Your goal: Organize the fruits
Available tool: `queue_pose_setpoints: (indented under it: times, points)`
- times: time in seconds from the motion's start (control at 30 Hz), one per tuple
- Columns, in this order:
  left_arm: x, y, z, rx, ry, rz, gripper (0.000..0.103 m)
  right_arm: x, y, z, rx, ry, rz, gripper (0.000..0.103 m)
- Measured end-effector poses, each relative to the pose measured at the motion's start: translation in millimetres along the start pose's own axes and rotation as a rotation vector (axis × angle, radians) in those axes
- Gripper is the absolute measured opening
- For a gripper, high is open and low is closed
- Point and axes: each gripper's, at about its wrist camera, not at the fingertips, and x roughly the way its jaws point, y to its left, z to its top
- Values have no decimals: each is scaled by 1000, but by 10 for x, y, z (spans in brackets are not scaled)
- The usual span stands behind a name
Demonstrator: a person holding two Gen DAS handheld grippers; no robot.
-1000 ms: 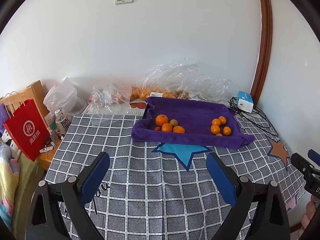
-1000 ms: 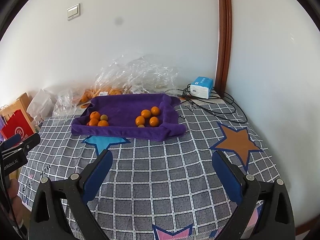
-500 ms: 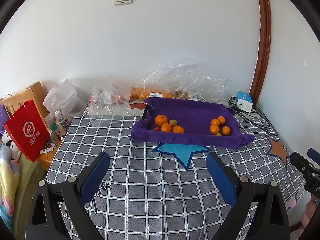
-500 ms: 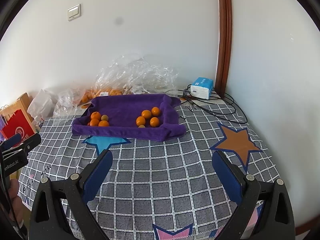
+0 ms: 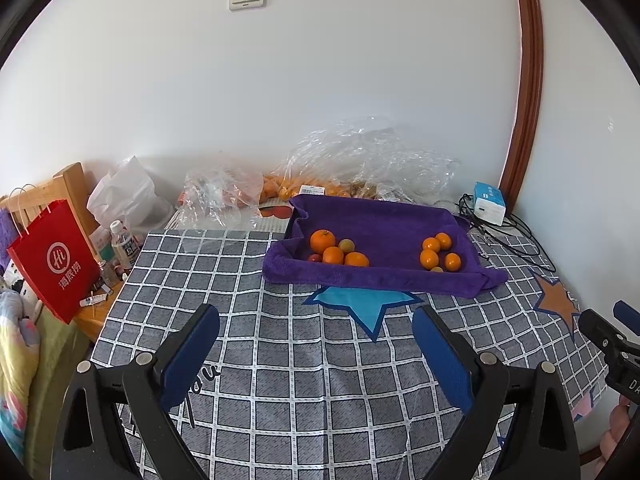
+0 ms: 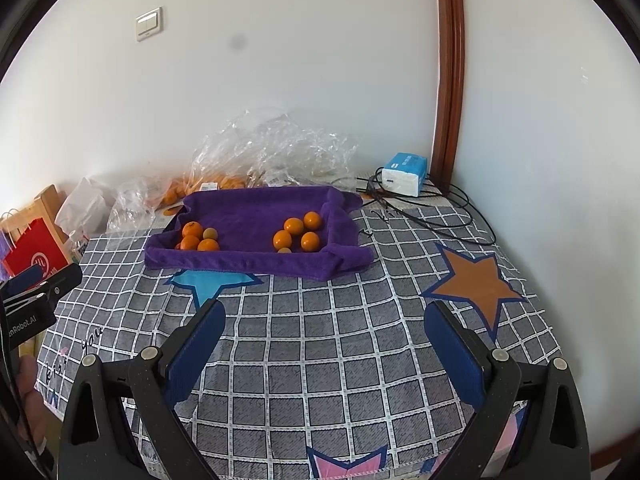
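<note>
A purple towel-lined tray sits at the back of the checked tablecloth. In it lie two clusters of oranges: a left cluster with a small greenish fruit and a small red one, and a right cluster. My left gripper is open and empty, above the cloth well in front of the tray. My right gripper is open and empty, likewise short of the tray.
Clear plastic bags with more oranges lie behind the tray by the wall. A blue-white box with cables sits at the back right. A red paper bag, a bottle and a wooden chair stand left of the table.
Both views have shifted very slightly; the tray sits a touch higher in the left wrist view. Both grippers stay open and empty.
</note>
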Motion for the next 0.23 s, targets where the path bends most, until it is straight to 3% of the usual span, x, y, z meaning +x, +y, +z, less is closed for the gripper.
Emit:
queue_pose_setpoints:
  times: [0.23]
  points:
    - [6,3,9,6,-4,-2,98,-9,9,-1,-1,-3,1,99]
